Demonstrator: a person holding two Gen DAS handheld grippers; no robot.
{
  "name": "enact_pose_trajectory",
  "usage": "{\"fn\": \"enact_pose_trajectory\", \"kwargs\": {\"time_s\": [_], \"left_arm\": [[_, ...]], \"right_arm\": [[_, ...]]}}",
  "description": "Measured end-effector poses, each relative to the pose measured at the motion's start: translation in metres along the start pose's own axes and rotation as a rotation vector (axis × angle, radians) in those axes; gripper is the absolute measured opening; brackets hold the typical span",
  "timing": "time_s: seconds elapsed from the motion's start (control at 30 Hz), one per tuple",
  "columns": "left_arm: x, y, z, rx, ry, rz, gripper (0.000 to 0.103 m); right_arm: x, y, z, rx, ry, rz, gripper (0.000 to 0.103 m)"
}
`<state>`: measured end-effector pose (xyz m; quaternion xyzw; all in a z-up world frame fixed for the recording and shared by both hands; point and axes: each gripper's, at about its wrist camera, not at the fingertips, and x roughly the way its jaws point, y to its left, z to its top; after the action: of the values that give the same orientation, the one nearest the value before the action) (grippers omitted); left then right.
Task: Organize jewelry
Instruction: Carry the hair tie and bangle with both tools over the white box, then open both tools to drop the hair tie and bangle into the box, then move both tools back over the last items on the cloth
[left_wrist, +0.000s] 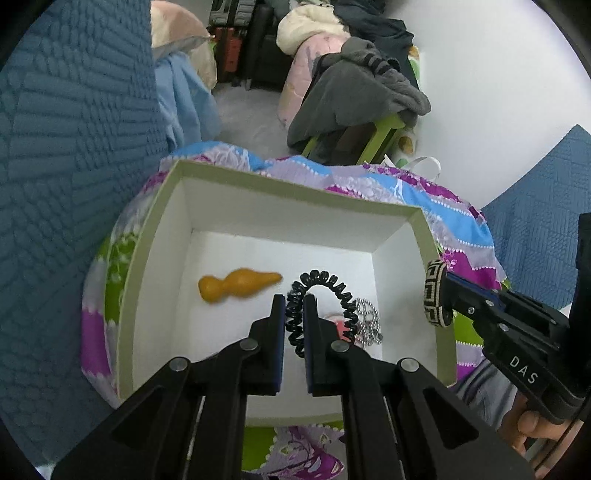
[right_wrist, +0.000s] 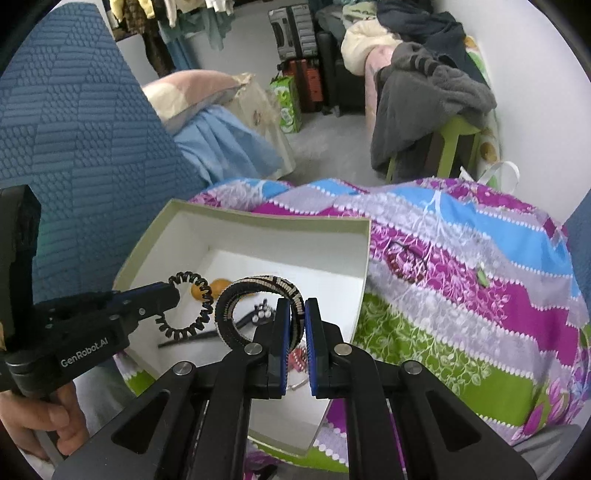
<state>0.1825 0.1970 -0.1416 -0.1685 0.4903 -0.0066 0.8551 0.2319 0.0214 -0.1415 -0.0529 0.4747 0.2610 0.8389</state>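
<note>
A white box with a green rim (left_wrist: 236, 179) (right_wrist: 266, 218) sits on a patterned cloth. My left gripper (left_wrist: 294, 301) (right_wrist: 173, 291) is shut on a black spiral hair tie (left_wrist: 325, 288) (right_wrist: 192, 310) and holds it above the box floor. My right gripper (right_wrist: 297, 304) (left_wrist: 445, 291) is shut on a black-and-cream patterned bangle (right_wrist: 255, 295) (left_wrist: 436, 295), above the box's right side. On the box floor lie an orange gourd-shaped piece (left_wrist: 236, 286) (right_wrist: 218, 286), a silver ball chain (left_wrist: 367, 321) and a red item (left_wrist: 341, 326).
The colourful floral cloth (right_wrist: 461, 280) covers a mound under the box; a dark red bead bracelet (right_wrist: 404, 260) lies on it right of the box. Blue textured cushions (left_wrist: 74, 147) flank both sides. A green stool with grey clothes (right_wrist: 436, 110) stands behind.
</note>
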Motion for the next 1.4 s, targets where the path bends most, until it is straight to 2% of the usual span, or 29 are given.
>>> {"fn": "enact_pose_trajectory", "kwargs": {"time_s": [0.1,0.17,0.2,0.23,0.27,0.3,0.33,0.63,0.87,1.07,1.23,1.4], "left_arm": [[-0.007,-0.004,0.0,-0.012,-0.021,0.027,0.009],[-0.011,-0.008,0.003,-0.017,-0.028,0.034,0.01],[-0.015,-0.01,0.005,-0.023,-0.033,0.031,0.015],[-0.018,-0.011,0.007,-0.028,-0.038,0.034,0.022],[-0.023,-0.013,0.008,-0.033,-0.051,0.04,0.041],[-0.028,-0.015,0.009,-0.036,-0.069,0.047,0.055],[-0.034,-0.019,0.01,-0.037,-0.093,0.05,0.056],[-0.07,-0.063,0.026,-0.017,-0.205,0.007,0.057],[-0.064,-0.108,0.03,-0.004,-0.235,-0.041,0.056],[-0.042,-0.146,0.019,-0.002,-0.236,-0.088,0.056],[-0.01,-0.172,0.009,0.019,-0.19,-0.098,0.046],[0.017,-0.192,0.0,0.037,-0.158,-0.106,0.04]], "right_arm": [[-0.005,-0.002,0.0,-0.008,-0.008,0.011,0.008],[-0.011,-0.003,0.002,-0.011,-0.015,0.025,0.015],[-0.015,-0.004,0.004,-0.011,-0.019,0.037,0.029],[-0.019,-0.005,0.005,-0.011,-0.026,0.045,0.036],[-0.024,-0.006,0.006,-0.013,-0.037,0.054,0.037],[-0.031,-0.008,0.009,-0.018,-0.052,0.06,0.038],[-0.036,-0.009,0.01,-0.022,-0.061,0.06,0.038],[-0.101,-0.035,0.027,-0.065,-0.208,0.066,0.038],[-0.132,-0.076,0.03,-0.044,-0.311,0.04,0.038],[-0.125,-0.13,0.015,0.01,-0.309,0.01,0.038],[-0.104,-0.172,-0.005,0.063,-0.268,-0.002,0.029],[-0.081,-0.201,-0.02,0.104,-0.244,0.013,0.027]]}}
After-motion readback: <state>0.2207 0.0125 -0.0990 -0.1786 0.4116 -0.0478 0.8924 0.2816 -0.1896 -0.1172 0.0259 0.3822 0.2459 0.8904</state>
